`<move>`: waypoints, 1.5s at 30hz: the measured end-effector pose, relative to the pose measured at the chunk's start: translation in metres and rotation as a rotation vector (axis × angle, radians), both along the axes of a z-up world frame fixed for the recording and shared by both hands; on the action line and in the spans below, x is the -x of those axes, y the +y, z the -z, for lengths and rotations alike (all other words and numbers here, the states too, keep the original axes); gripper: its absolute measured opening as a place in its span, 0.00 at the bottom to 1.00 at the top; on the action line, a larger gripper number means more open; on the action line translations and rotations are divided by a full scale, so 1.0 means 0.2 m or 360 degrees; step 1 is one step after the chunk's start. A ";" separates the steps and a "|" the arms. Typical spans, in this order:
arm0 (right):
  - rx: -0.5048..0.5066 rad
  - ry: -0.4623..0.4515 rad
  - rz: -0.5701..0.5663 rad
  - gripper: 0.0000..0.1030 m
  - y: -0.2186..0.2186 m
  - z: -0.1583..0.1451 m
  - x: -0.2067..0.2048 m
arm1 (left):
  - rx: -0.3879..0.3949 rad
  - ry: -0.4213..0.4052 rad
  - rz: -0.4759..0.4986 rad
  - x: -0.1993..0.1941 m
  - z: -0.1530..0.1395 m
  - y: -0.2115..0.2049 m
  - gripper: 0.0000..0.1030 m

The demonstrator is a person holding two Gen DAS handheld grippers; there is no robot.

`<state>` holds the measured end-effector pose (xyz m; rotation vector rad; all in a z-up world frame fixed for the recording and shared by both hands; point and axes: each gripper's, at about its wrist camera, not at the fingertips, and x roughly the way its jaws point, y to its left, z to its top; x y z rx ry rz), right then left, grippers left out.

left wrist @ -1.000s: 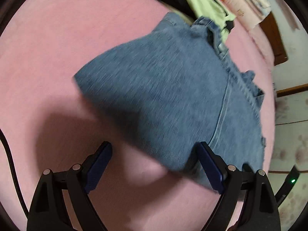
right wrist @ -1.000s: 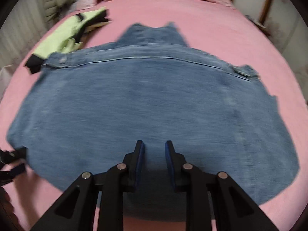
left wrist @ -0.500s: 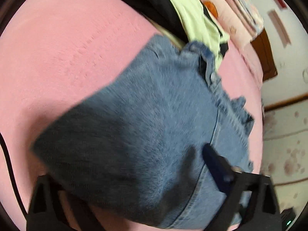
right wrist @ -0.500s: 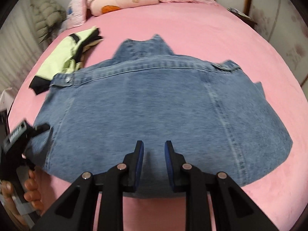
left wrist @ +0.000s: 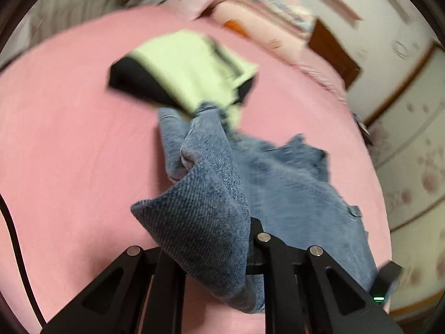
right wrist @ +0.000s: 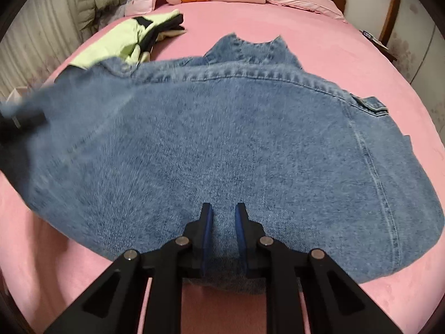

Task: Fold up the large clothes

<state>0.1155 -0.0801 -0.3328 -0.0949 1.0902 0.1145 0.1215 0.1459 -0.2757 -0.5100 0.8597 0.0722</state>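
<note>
Denim jacket [right wrist: 222,144] spread back-up on the pink bed [right wrist: 347,55], collar toward twelve o'clock, hem at six. Left gripper [left wrist: 247,253] clamped tight on a corner of the hem, cloth bunched and draped over the jaws, lifted clear of the bed; pads themselves hidden under the fold. Right gripper [right wrist: 224,222] at six o'clock on the hem, jaws narrowed to a slim gap over the denim; probably pinching a ridge of it, though hard to confirm from this angle. Green-and-black garment [right wrist: 130,41] lying at eleven o'clock, just beside the jacket's shoulder. For a clean fold: raise both corners level, keep the hem taut between them, carry toward the collar, avoid dragging onto the neighbouring garment.
</note>
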 end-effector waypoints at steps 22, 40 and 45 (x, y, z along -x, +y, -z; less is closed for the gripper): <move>-0.0353 -0.0195 0.0544 0.15 -1.17 -0.31 0.44 | -0.0290 -0.0360 0.0953 -0.11 -0.14 -1.65 0.10; -0.0302 -0.0040 0.0620 0.15 -1.54 -0.16 0.54 | -0.0369 0.0028 0.1056 -0.15 0.27 -2.07 0.11; -0.0303 -0.0004 0.0613 0.15 -1.55 -0.18 0.49 | -0.0224 0.0106 0.1182 -0.10 0.27 -1.95 0.56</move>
